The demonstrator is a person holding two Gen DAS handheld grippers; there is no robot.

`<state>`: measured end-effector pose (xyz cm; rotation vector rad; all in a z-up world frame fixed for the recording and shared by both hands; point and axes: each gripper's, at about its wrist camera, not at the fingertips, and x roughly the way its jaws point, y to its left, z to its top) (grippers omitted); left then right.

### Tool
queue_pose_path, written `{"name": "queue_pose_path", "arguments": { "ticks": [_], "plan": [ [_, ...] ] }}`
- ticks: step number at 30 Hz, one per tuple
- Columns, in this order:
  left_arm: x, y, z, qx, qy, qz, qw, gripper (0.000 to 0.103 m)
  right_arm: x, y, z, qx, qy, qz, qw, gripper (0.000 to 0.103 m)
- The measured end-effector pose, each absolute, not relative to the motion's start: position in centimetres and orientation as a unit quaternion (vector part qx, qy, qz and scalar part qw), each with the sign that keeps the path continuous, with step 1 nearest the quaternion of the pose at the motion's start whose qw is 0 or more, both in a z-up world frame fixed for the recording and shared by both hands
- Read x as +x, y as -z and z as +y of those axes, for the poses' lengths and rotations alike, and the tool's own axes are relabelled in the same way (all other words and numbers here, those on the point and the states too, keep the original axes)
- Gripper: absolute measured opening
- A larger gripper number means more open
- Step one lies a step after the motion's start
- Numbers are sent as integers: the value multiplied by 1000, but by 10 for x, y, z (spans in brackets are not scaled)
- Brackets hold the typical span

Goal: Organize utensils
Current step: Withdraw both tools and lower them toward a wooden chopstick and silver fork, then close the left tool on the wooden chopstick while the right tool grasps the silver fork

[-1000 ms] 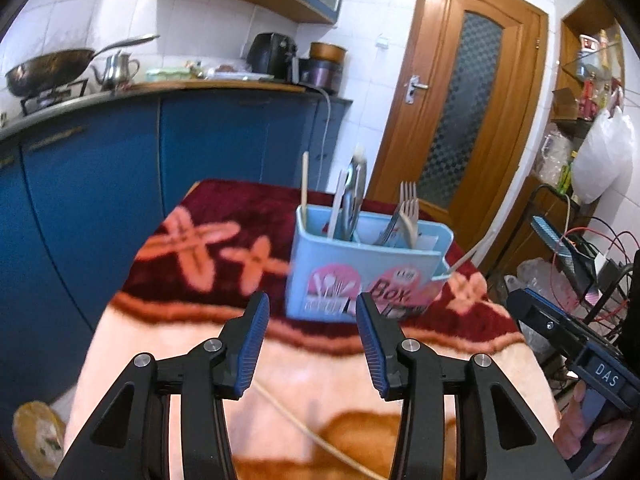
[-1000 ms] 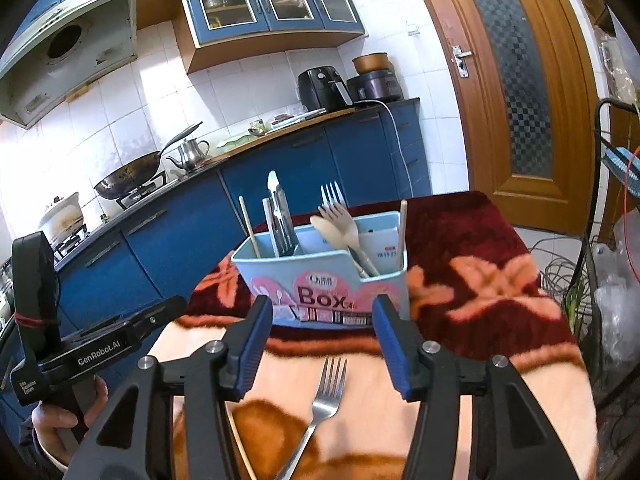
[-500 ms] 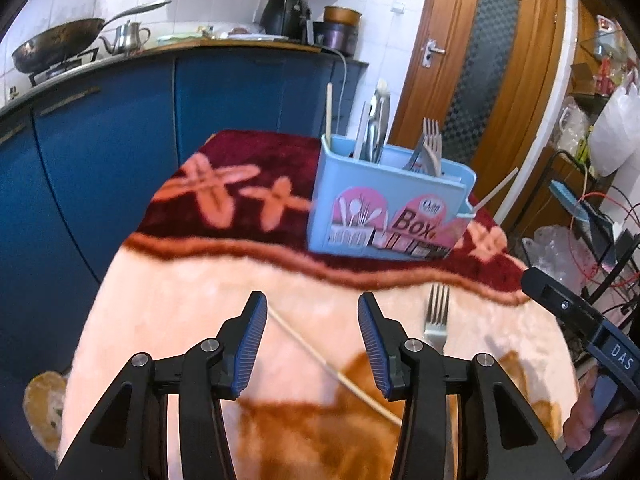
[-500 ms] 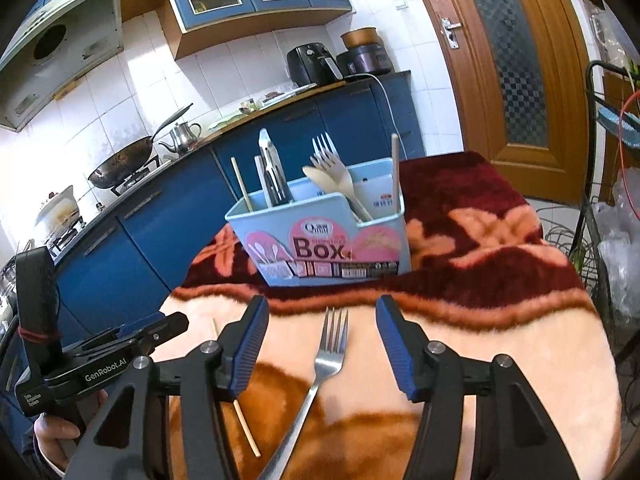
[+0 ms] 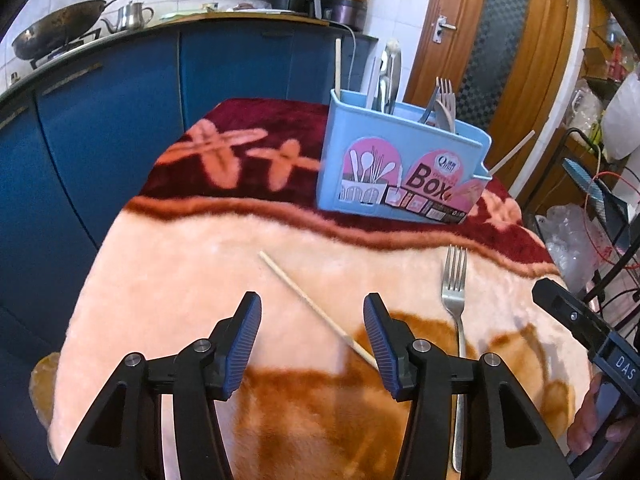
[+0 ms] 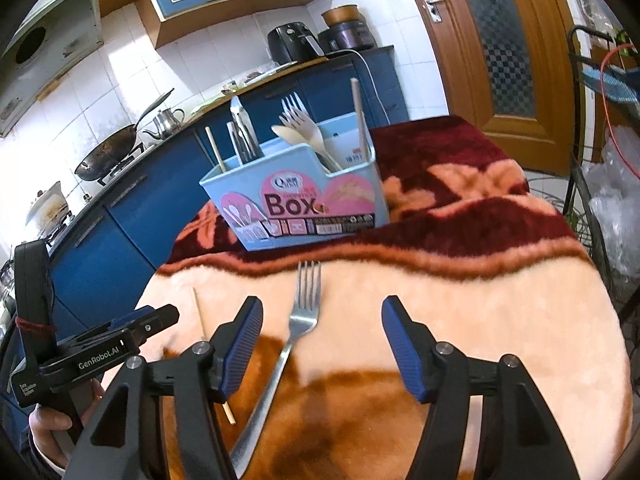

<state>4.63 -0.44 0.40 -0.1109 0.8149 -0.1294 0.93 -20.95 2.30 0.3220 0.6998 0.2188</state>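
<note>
Your left tongs [image 5: 312, 316] hang over the near, pale part of the blanket-covered table [image 5: 168, 280], jaws apart and just widened, with nothing pressed between them; a single chopstick [image 5: 316, 304] lies on the blanket and runs slantwise through the gap, its near end just beside the right-hand pad, though whether it touches that pad cannot be told. Your right tongs [image 6: 322, 320] are likewise apart and have just been opening, empty; the fork [image 6: 298, 320] lies on the blanket between their pads, nearer the left-hand one, tines pointing toward the far edge and handle running back under the tongs. In the left view the same fork [image 5: 456, 312] lies just to the right of the left tongs. The blue box [image 6: 304, 196] stands upright on the dark red band toward the table's far edge, well apart from both pairs of tongs, and holds forks, a wooden spoon, chopsticks and other metal pieces. Behind it runs a blue kitchen counter [image 6: 132, 216].
</note>
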Motion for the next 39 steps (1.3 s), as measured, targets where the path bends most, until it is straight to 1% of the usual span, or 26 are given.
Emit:
{"name": "queue_pose_path", "arguments": {
  "ticks": [23, 29, 36, 37, 39],
  "plan": [
    [69, 28, -14, -60, 57, 453, 888, 55, 14, -2, -207, 160, -108, 373, 908, 67],
    [68, 30, -20, -42, 54, 452, 889, 57, 17, 0, -198, 150, -116, 384, 904, 67],
    [65, 31, -23, -17, 64, 445, 893, 56, 28, 5, -180, 122, -127, 417, 892, 67],
    [64, 31, -22, -14, 68, 444, 893, 56, 29, 6, -177, 117, -128, 421, 890, 67],
    [63, 30, -20, -8, 76, 444, 893, 49, 31, 6, -173, 108, -130, 427, 888, 67]
  ]
}}
